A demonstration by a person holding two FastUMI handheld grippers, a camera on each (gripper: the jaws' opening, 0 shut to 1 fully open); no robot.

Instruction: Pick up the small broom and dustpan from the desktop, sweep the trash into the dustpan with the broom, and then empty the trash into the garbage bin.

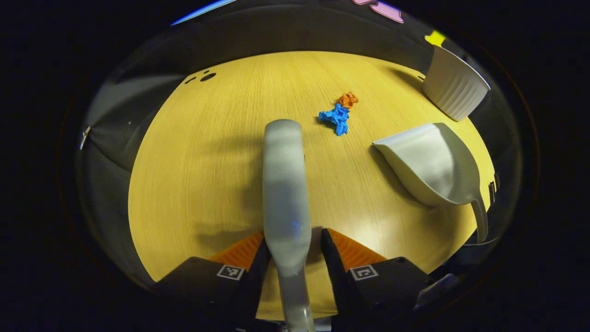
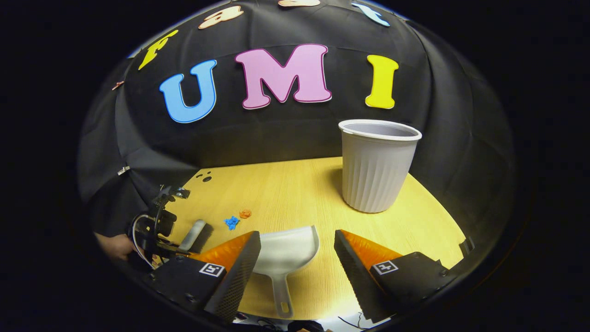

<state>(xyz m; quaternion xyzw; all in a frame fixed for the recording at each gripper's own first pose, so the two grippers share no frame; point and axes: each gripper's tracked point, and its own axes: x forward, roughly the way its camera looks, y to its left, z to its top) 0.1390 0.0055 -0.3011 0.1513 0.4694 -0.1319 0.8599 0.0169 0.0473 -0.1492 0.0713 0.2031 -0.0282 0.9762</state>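
Observation:
A pale grey small broom runs forward from between my left gripper's fingers, and the left gripper is shut on its handle. Ahead of the broom head, blue crumpled paper and a smaller orange scrap lie on the wooden desktop. The white dustpan rests on the desk to the right. In the right gripper view, my right gripper stands open over the dustpan, its fingers either side of the pan. Its handle points toward me. The broom shows at far left.
A white ribbed garbage bin stands upright at the back right of the desk, also seen as the bin beyond the dustpan. A hand holds the left gripper at the desk's left edge. Small dark holes mark the far left corner.

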